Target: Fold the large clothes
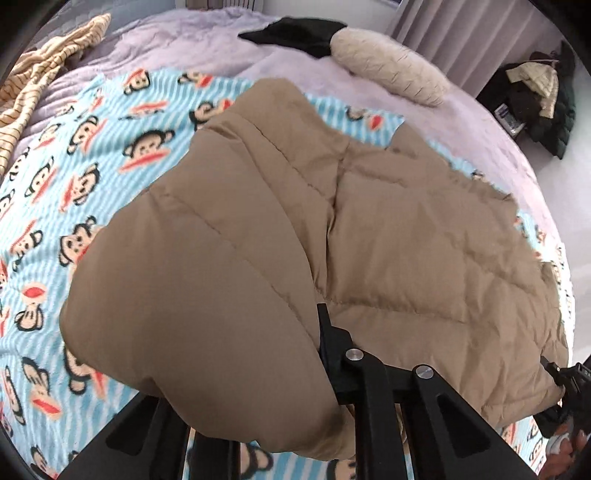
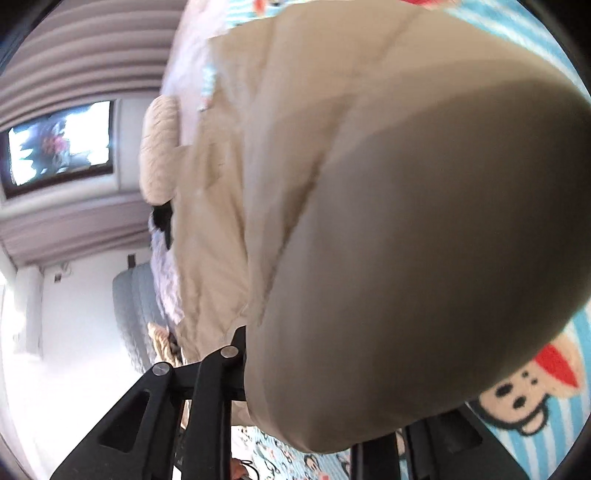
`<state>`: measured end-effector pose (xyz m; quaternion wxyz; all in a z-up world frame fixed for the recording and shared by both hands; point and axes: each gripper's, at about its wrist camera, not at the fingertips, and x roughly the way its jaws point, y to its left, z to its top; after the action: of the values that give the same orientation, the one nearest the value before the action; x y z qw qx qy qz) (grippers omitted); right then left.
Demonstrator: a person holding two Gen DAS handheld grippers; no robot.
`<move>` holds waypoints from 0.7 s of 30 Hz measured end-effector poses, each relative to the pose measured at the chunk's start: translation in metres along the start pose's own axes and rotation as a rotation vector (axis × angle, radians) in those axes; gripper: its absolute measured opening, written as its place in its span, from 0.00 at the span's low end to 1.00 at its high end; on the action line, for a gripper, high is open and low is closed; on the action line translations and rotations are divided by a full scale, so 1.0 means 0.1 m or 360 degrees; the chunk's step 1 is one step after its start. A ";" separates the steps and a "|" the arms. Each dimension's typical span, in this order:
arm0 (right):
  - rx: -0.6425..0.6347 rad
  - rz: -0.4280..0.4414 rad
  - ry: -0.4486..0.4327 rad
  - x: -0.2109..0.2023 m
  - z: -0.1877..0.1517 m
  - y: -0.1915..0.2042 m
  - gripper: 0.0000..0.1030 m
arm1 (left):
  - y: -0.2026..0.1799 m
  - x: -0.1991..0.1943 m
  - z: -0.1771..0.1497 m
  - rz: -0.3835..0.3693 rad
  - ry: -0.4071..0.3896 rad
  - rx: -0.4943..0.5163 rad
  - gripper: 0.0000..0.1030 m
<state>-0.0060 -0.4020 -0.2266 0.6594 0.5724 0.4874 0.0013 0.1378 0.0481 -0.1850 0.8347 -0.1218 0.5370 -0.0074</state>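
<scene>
A large tan quilted puffer jacket [image 1: 332,229] lies spread over a blue monkey-print blanket [image 1: 74,155] on a bed. My left gripper [image 1: 295,354] is shut on a bulging fold of the jacket's near edge; only its right finger [image 1: 327,332] shows, the other is under fabric. In the right wrist view the jacket [image 2: 406,240] fills most of the frame. My right gripper [image 2: 314,376] is shut on another fold of it, lifted off the blanket [image 2: 535,424]; its left finger [image 2: 238,350] shows. The right gripper also shows in the left wrist view [image 1: 569,384] at the jacket's right edge.
A lilac bedspread [image 1: 177,40] lies under the blanket. A striped yellow garment [image 1: 40,74] lies at the far left, a cream pillow [image 1: 388,62] and a black garment [image 1: 295,33] at the bed's far side. A pile of dark clothes [image 1: 539,99] sits beyond the bed's right edge.
</scene>
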 end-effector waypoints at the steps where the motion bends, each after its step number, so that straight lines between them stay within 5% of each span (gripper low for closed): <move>1: -0.0037 0.0004 0.0011 -0.04 -0.04 0.03 0.21 | 0.02 -0.09 -0.03 -0.0017 -0.0014 0.0013 0.19; 9: -0.0070 0.0023 0.0131 -0.35 -0.37 -0.13 0.21 | 0.31 -0.64 -0.55 -0.0059 -0.0009 0.0057 0.19; 21: -0.0007 -0.0092 0.0178 -0.91 -1.17 -0.67 0.21 | 0.90 -1.12 -1.92 -0.0097 0.0247 0.0093 0.19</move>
<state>-0.1665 -0.3878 -0.2041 0.6321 0.5557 0.5398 0.0152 -0.0925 0.1141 -0.1796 0.7931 -0.1128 0.5957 -0.0580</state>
